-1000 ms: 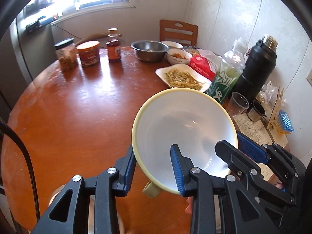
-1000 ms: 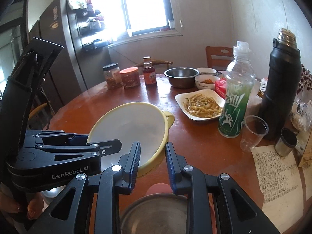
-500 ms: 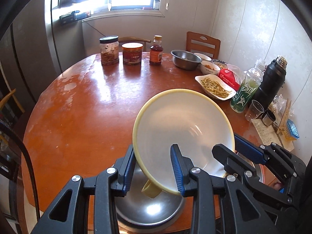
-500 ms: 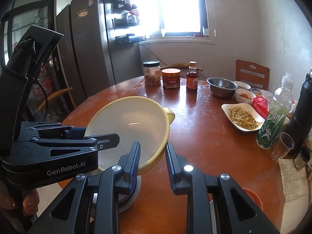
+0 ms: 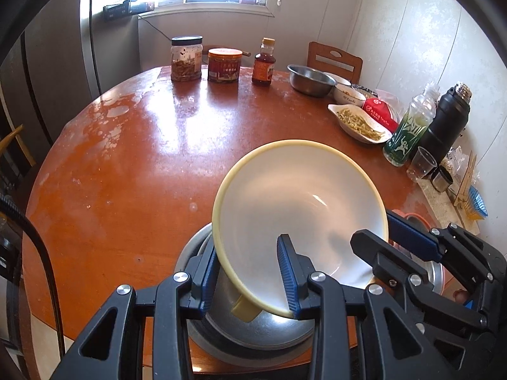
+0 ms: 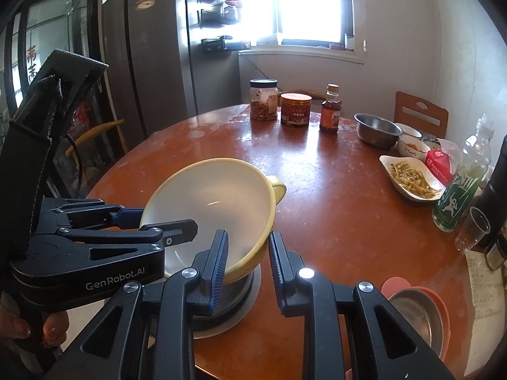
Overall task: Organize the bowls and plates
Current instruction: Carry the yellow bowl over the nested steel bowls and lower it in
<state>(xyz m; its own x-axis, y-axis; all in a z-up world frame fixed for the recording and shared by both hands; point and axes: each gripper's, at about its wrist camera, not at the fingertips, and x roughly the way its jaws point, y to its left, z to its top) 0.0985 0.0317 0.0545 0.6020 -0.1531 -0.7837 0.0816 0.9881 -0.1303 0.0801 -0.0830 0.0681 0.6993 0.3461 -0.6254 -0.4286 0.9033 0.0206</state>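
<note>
Over the steel bowl [image 5: 247,332], both tools, left [image 5: 250,280] and right [image 6: 247,262], pinch the yellow bowl's [image 5: 298,202] rim, tilted.

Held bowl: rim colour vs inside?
The bowl has a pale yellow rim and a white inside; clearest in the left wrist view.

The left gripper [image 5: 250,272] points steeply down over the table's near edge, its blue-padded jaws closed on the rim of a tilted bowl [image 5: 301,202]. The right gripper [image 6: 248,266] pinches the opposite rim from the right side. Fingertips [image 6: 52,329] of the person's left hand curl under the left gripper's handle
</note>
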